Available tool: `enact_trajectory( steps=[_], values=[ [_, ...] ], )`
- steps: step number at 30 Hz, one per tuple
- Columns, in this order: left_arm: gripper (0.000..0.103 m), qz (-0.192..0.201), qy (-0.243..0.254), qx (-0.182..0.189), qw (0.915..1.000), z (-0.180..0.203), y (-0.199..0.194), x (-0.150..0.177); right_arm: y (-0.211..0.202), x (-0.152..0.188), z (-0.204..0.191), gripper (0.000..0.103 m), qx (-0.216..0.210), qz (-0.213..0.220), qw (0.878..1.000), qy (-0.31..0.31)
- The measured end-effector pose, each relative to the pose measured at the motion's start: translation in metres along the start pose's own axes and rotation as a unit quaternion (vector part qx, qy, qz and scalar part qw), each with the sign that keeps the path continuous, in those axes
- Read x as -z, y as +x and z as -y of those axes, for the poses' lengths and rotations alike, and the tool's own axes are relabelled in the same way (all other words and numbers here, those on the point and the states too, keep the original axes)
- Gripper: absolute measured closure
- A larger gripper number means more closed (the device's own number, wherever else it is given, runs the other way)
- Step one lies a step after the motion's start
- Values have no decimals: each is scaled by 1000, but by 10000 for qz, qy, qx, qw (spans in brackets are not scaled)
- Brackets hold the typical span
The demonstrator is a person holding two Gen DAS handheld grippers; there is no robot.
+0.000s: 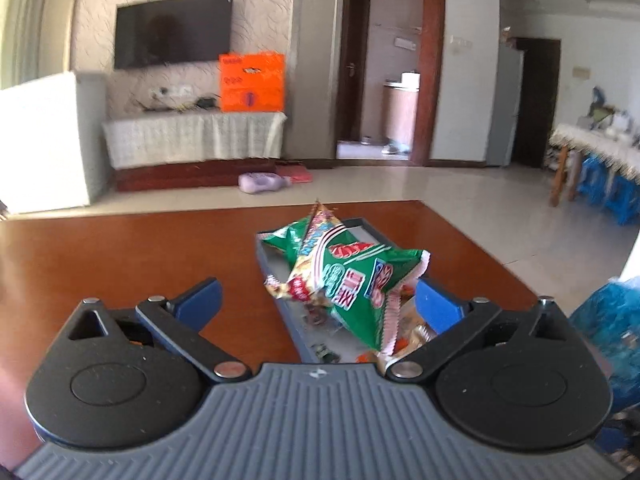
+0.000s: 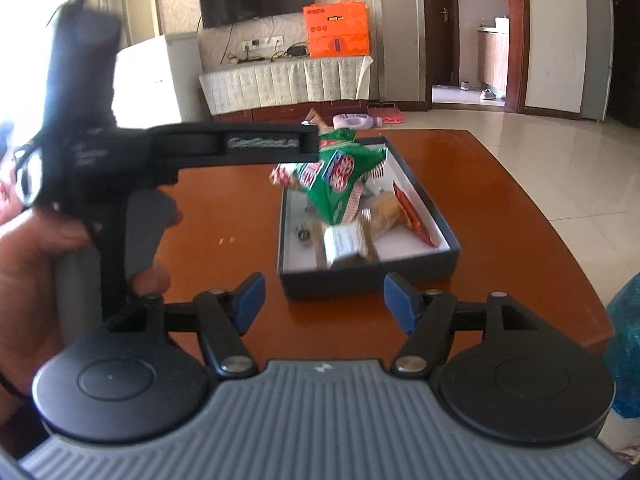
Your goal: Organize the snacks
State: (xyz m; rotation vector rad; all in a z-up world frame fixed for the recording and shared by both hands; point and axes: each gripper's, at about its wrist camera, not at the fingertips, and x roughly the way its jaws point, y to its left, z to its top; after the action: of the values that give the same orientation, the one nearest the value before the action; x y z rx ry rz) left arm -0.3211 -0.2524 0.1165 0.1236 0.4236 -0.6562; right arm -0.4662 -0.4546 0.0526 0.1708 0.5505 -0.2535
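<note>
A dark box point(image 2: 400, 276) with a white inside stands on the brown table point(image 2: 500, 200). In it lie a green snack bag point(image 2: 336, 176), a tan biscuit pack point(image 2: 384, 212), a red sachet point(image 2: 414, 216) and a small silver-wrapped pack point(image 2: 344, 244). My right gripper point(image 2: 326, 302) is open just short of the box's near wall, nothing between its blue pads. In the left wrist view the left gripper point(image 1: 320, 302) is wide open over the box's point(image 1: 292, 320) left edge. The green bag point(image 1: 352, 276) rests beyond it, close to the right pad point(image 1: 436, 304), not pinched.
A hand point(image 2: 36, 264) holds the left gripper's handle at the left of the right wrist view. A blue plastic object point(image 2: 624, 340) sits off the table's right edge. Beyond the table are tiled floor, a purple bottle point(image 1: 264, 182) and a TV bench with an orange box point(image 1: 252, 82).
</note>
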Motion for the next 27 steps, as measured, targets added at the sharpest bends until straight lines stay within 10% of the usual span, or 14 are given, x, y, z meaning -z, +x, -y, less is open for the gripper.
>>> enact_trajectory(
  steps=[6, 13, 27],
  values=[
    [0, 270, 335, -598, 9973, 19, -44, 7, -26, 16, 12, 35, 175, -78, 9998, 53],
    [0, 146, 90, 248, 9995, 12, -79, 16, -23, 32, 20, 35, 98, -303, 9992, 235],
    [0, 55, 170, 186, 9997, 28, -88, 26, -15, 36, 16, 35, -22, -489, 9986, 184]
  ],
)
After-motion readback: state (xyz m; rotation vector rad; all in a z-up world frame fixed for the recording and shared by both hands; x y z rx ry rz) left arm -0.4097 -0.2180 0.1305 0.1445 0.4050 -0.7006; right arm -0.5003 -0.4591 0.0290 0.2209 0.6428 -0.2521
